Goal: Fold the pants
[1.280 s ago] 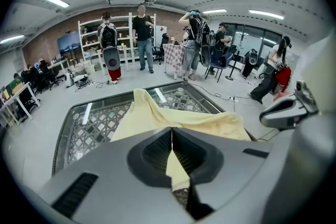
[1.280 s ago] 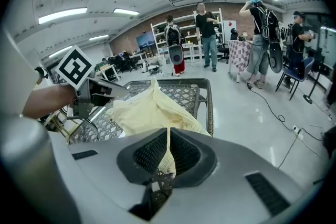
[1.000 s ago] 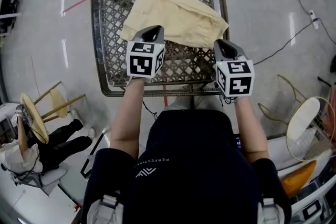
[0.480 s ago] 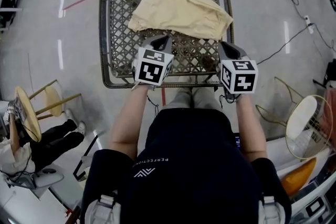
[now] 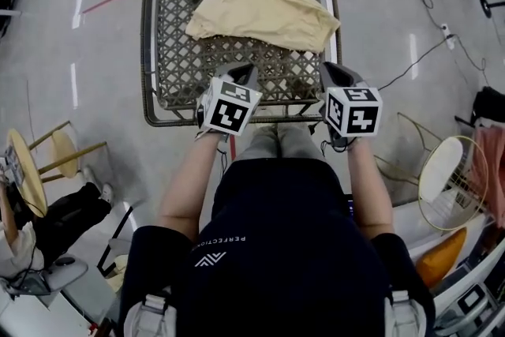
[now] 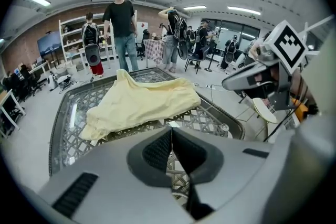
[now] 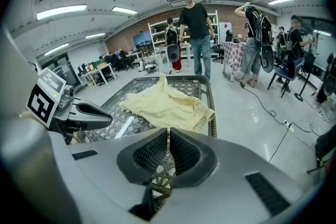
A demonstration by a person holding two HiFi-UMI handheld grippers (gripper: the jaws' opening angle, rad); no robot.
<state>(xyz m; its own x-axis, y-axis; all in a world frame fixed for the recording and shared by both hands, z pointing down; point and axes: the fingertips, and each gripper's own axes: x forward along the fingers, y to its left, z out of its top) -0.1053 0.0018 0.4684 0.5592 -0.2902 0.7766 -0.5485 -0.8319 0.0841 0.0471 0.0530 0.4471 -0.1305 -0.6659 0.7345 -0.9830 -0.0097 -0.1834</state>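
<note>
Both bare forearms reach forward from the person's body, roughly parallel, the left forearm [image 5: 188, 179] angled slightly inward and the right forearm [image 5: 368, 184] running nearly straight ahead. Each hand carries its tool tipped forward and down over the near edge of the tabletop [image 5: 148, 51], a woven lattice surface inside a dark metal rim. The left hand-held gripper [image 5: 247, 73] sits above the lattice just inside the near rim, left of centre, with its marker cube [image 5: 229, 110] turned a little so one corner points toward the person. Its own view shows the two ribbed pads pressed together along one thin line, with nothing between them. The right hand-held gripper [image 5: 330, 72] hangs at about the same height over the tabletop's near right corner, level with its partner and well apart from it. Its pads also meet, leaving only a hairline seam, and it holds nothing. The pants [image 5: 260, 8], pale yellow and loosely rumpled, lie on the far half of the tabletop. One peak of cloth reaches toward the far rim, and the ribbed hem lies close to the right rim. They lie beyond both tools, touching neither, with bare lattice between the cloth and the fingertips. Several people [image 6: 122, 29] stand on the floor beyond the far edge.
</note>
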